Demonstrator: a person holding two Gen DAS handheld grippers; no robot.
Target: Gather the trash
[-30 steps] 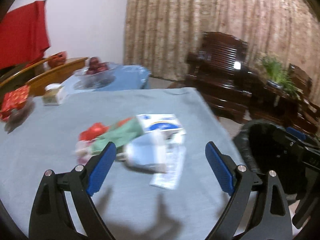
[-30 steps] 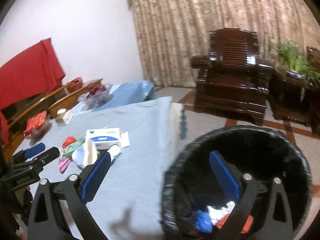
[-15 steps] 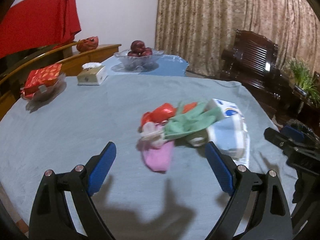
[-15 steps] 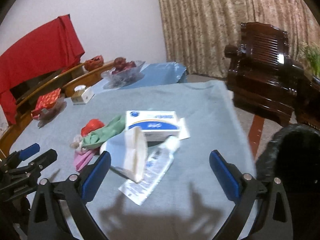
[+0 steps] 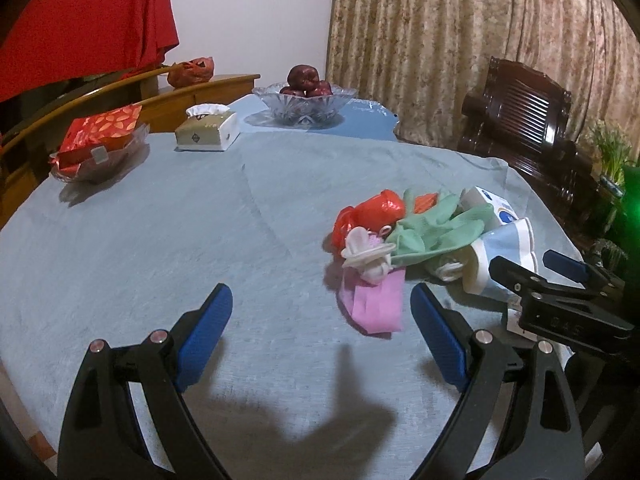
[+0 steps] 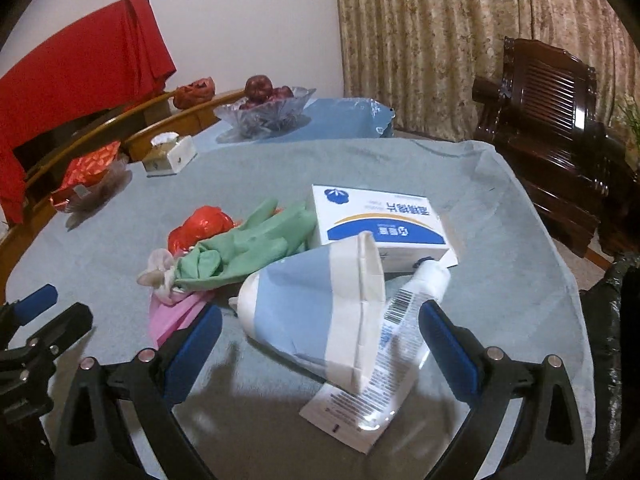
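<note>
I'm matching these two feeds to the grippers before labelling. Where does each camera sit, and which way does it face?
Left wrist: on the left gripper, angled down over the table; its open fingers show, right gripper at the right edge.
Right wrist: on the right gripper, open, over the paper cup; left gripper at the left edge.
Shared: green glove, fruit bowl.

Black hand-held gripper (image 5: 321, 312), blue pads (image 5: 208, 322), silver screws.
</note>
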